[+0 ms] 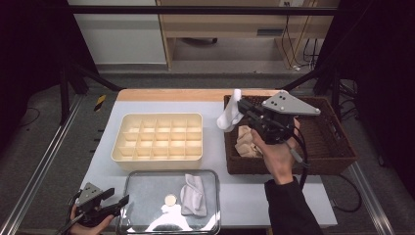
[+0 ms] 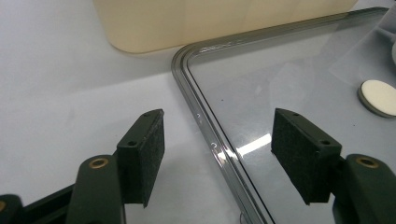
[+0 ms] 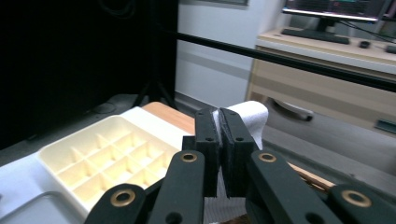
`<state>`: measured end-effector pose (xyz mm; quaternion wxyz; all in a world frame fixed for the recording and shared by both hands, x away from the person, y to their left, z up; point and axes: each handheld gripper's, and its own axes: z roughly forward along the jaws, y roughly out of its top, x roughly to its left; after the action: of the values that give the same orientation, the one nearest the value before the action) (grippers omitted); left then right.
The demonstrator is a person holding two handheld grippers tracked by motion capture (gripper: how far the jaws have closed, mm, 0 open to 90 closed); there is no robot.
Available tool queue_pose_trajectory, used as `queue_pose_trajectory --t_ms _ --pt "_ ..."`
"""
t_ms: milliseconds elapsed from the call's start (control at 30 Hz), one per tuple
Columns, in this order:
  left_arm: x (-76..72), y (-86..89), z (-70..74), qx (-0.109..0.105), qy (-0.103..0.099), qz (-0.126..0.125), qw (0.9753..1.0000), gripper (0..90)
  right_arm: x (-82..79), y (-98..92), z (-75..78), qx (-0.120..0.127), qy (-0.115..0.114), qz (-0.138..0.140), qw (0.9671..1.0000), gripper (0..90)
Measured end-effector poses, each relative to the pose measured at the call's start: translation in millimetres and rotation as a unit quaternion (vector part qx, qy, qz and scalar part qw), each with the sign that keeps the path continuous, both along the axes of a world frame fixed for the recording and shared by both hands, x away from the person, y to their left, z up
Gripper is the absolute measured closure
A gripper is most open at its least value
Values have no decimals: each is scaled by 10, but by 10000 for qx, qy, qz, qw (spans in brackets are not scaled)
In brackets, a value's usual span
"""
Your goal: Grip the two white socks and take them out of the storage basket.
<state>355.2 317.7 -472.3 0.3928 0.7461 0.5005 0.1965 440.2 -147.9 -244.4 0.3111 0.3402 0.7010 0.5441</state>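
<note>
My right gripper (image 1: 240, 108) is shut on a white sock (image 1: 229, 116), held in the air over the left edge of the brown wicker basket (image 1: 337, 147). In the right gripper view the white sock (image 3: 250, 116) sticks up between the closed jaws of the right gripper (image 3: 219, 122). More pale cloth (image 1: 247, 142) lies in the basket. My left gripper (image 1: 120, 203) is open at the front left, its jaws straddling the left rim of the metal tray (image 1: 128, 188). In the left gripper view the left gripper (image 2: 217, 149) stands open over the tray rim (image 2: 205, 126).
A cream divided organiser box (image 1: 159, 136) sits at the table's middle left, seen also as the box (image 3: 100, 161). On the tray lie a folded grey-white sock (image 1: 194, 195) and a small round disc (image 1: 171, 199). The disc (image 2: 379, 97) shows at the right.
</note>
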Motion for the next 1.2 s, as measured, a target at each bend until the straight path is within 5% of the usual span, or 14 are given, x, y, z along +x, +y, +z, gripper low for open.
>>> queue_pose_trajectory --t_ms 600,900,1200 --pt "-3 2 4 -48 -11 -2 10000 348 -354 491 -379 -186 364 1077 9933 867" --pt "-7 9 12 -61 -41 5 10000 348 -491 446 -824 -215 827 1240 9886 868" --pt "-8 15 18 -86 -54 21 9999 348 -596 290 -1438 -223 1563 1172 9805 867"
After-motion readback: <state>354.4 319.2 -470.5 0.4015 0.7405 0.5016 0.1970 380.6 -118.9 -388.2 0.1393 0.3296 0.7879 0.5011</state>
